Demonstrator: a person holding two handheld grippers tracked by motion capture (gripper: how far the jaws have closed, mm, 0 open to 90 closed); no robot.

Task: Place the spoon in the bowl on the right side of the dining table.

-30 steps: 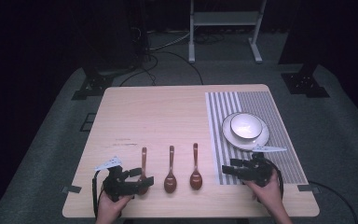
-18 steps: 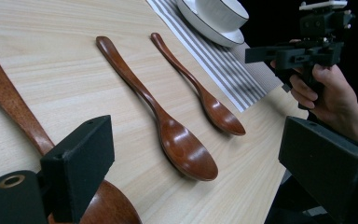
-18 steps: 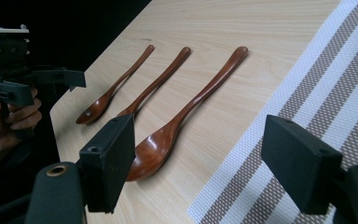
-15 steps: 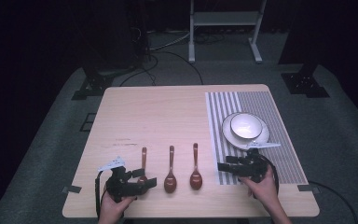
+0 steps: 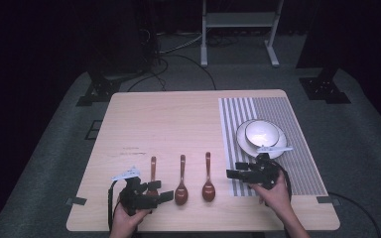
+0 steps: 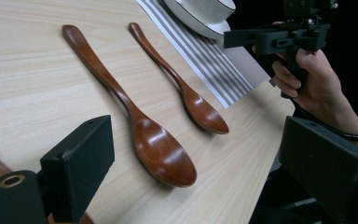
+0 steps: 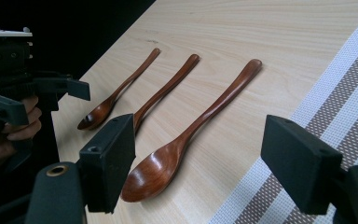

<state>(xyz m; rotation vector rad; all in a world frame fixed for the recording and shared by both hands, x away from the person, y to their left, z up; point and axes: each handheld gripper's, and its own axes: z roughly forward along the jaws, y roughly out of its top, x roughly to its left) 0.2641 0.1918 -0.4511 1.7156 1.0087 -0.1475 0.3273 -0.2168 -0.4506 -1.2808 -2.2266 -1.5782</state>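
Observation:
Three brown wooden spoons lie side by side near the table's front edge, bowls toward me: left spoon [image 5: 153,171], middle spoon [image 5: 181,181], right spoon [image 5: 208,178]. My left gripper [image 5: 159,191] is low at the front left, open, its jaws pointing right over the left spoon's bowl. In the left gripper view the middle spoon [image 6: 140,126] lies between the spread jaws, untouched. My right gripper [image 5: 235,171] is open at the placemat's left edge, pointing left at the right spoon [image 7: 191,130], which lies between its jaws without contact.
A grey-and-white striped placemat [image 5: 297,148] covers the table's right side. A white bowl [image 5: 260,133] on a white plate [image 5: 240,141] sits on it, just beyond the right gripper. The light wooden table [image 5: 168,124] is bare behind the spoons.
The right gripper has slid a little left toward the right spoon. The left gripper has edged slightly right. The spoons have not moved.

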